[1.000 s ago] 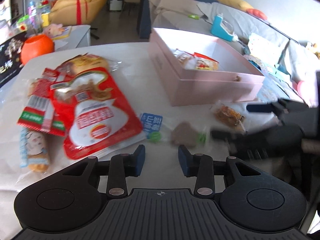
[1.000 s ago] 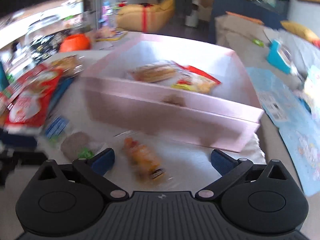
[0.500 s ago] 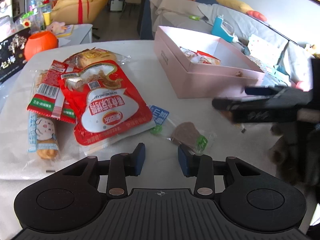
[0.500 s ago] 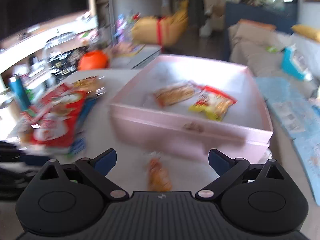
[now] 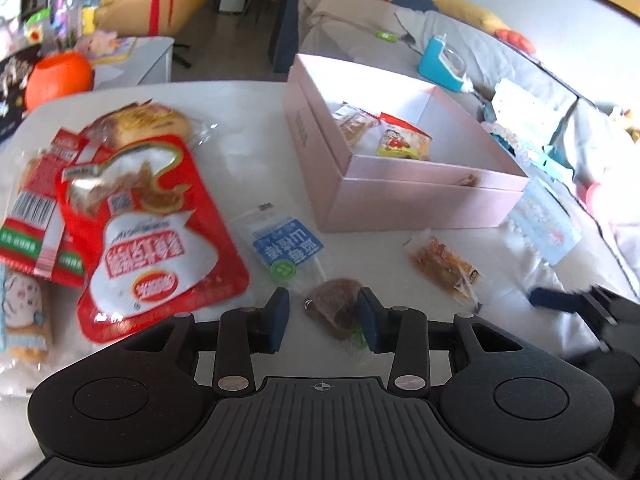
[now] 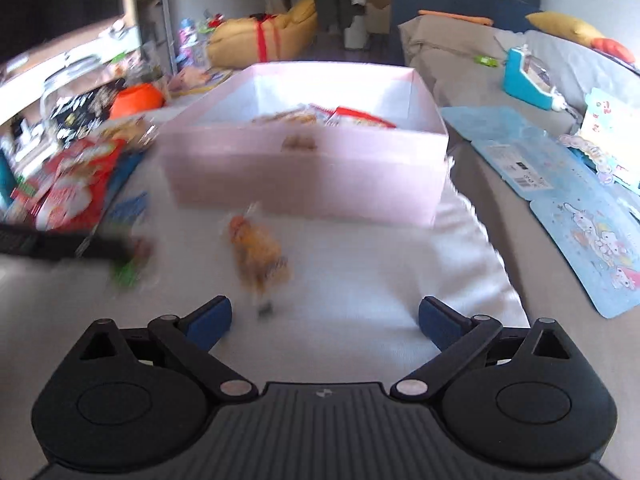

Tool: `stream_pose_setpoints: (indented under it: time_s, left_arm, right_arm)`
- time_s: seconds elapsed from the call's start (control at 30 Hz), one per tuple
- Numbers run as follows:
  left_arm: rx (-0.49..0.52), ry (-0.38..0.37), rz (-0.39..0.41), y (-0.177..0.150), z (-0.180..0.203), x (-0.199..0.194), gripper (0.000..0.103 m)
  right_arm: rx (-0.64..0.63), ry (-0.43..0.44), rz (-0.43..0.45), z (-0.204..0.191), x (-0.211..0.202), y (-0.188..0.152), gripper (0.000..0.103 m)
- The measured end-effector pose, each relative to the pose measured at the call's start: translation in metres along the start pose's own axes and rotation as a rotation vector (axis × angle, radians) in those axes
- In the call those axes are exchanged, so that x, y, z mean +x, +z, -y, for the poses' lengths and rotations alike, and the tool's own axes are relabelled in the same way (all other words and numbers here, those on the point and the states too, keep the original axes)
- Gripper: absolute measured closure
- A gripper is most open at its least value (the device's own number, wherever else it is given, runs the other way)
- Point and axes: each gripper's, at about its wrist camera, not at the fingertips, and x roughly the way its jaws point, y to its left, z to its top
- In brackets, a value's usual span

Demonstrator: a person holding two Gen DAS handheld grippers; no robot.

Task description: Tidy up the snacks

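A small brown snack in clear wrap lies on the white table between the fingers of my left gripper. Its jaws are opening; the right pad sits at the wrapper, the left pad stands apart. An orange snack packet lies to the right, in front of the pink box, which holds a few packets. My right gripper is wide open with nothing between its fingers; the orange packet lies just ahead, left of centre. The pink box stands beyond it.
A big red pouch, other red packets and a bread roll lie at the left. A blue-label packet sits beside the brown snack. A blue card lies right of the box, off the table. An orange pumpkin pot stands far left.
My left gripper slid right, so the brown snack now sits between its fingers, which stand slightly wider. My right gripper drew back toward the table's right edge, still open.
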Motion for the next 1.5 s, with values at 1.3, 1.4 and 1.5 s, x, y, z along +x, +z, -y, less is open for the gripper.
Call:
stream_pose_setpoints:
  time_s: [1.3,1.4,1.5]
  left_arm:
    - [0.011,0.016,0.061,-0.003,-0.010,-0.018,0.073]
    - [-0.024,0.014,0.046,0.001,-0.008,-0.007,0.073]
    - [-0.054,0.015,0.046,0.007,-0.005,0.002,0.073]
  right_arm:
    - [-0.020,0.028,-0.036,0.013,-0.035,-0.029,0.000]
    - [-0.020,0.026,-0.018,0.013,-0.036,-0.031,0.000]
    - [-0.018,0.024,-0.011,0.012,-0.036,-0.032,0.000]
